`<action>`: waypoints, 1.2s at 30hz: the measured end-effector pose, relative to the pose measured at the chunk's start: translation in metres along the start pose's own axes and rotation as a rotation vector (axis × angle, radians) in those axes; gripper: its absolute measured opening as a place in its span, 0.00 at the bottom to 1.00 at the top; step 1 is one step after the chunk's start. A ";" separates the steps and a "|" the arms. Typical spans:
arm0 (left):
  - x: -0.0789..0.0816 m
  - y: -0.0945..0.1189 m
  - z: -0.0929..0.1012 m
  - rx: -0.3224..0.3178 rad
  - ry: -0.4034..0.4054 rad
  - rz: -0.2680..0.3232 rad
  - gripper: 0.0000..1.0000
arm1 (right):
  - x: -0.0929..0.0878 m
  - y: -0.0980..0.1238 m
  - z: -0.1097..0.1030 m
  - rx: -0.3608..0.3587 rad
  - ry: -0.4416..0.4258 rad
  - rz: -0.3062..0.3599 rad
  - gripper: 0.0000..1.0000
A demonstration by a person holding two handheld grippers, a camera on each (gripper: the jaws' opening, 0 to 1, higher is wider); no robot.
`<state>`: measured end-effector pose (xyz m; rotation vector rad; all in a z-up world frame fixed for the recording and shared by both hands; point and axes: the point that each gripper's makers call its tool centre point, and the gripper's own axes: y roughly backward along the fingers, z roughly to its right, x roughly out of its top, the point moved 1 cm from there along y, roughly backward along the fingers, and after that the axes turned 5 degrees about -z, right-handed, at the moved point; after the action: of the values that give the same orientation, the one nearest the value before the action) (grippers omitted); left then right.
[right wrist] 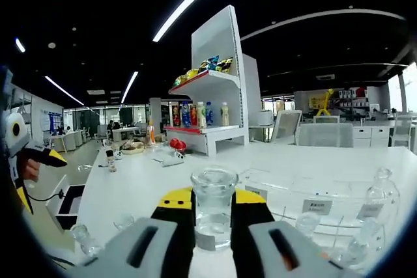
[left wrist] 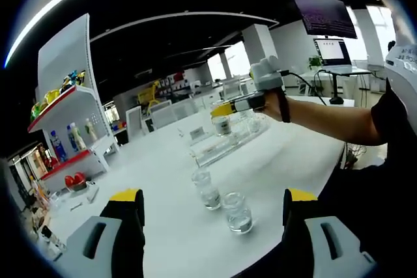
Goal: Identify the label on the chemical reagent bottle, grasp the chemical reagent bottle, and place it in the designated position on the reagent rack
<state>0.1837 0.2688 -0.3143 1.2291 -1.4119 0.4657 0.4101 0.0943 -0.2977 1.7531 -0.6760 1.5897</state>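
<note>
My right gripper (right wrist: 214, 197) is shut on a clear glass reagent bottle (right wrist: 214, 208) with a wide mouth and a little clear liquid, held upright. In the left gripper view that right gripper (left wrist: 226, 109) holds the bottle (left wrist: 222, 124) just over the clear acrylic reagent rack (left wrist: 228, 142) on the white table. The rack (right wrist: 306, 216) carries small white label cards (right wrist: 317, 206) and another glass bottle (right wrist: 382, 193). My left gripper (left wrist: 214, 194) is open with nothing between its jaws, low over the table near the loose bottles (left wrist: 238, 213). It also appears as the left gripper (right wrist: 36, 155) at the far left.
The white table (left wrist: 163, 180) runs long. A white shelf unit (left wrist: 68, 105) with drink bottles and snacks stands at its far end; red items (right wrist: 176, 143) lie near it. Small bottles (right wrist: 86, 239) sit by the table's near edge. The person's arm (left wrist: 326, 122) reaches across.
</note>
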 end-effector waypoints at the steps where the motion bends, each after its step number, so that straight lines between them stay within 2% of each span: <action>1: -0.001 0.000 0.000 0.001 -0.001 -0.001 0.87 | 0.002 -0.001 0.001 -0.003 0.003 -0.002 0.16; 11: -0.004 0.002 -0.004 0.007 0.006 -0.003 0.87 | 0.024 -0.009 0.014 -0.015 0.004 0.003 0.16; 15: -0.006 0.002 -0.005 0.007 0.007 -0.007 0.87 | 0.037 -0.014 0.016 0.007 -0.035 0.012 0.16; 18: -0.006 0.003 -0.008 0.015 0.009 -0.006 0.87 | 0.050 -0.018 0.014 0.065 -0.066 0.037 0.16; 24: -0.006 0.004 -0.010 0.025 0.011 -0.009 0.87 | 0.062 -0.035 0.020 0.048 -0.038 0.013 0.16; 36: -0.013 0.008 -0.022 0.052 0.017 -0.020 0.87 | 0.073 -0.066 0.045 -0.008 -0.076 -0.005 0.16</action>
<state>0.1845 0.2950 -0.3170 1.2770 -1.3792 0.5006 0.4981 0.1065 -0.2363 1.8151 -0.7129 1.5217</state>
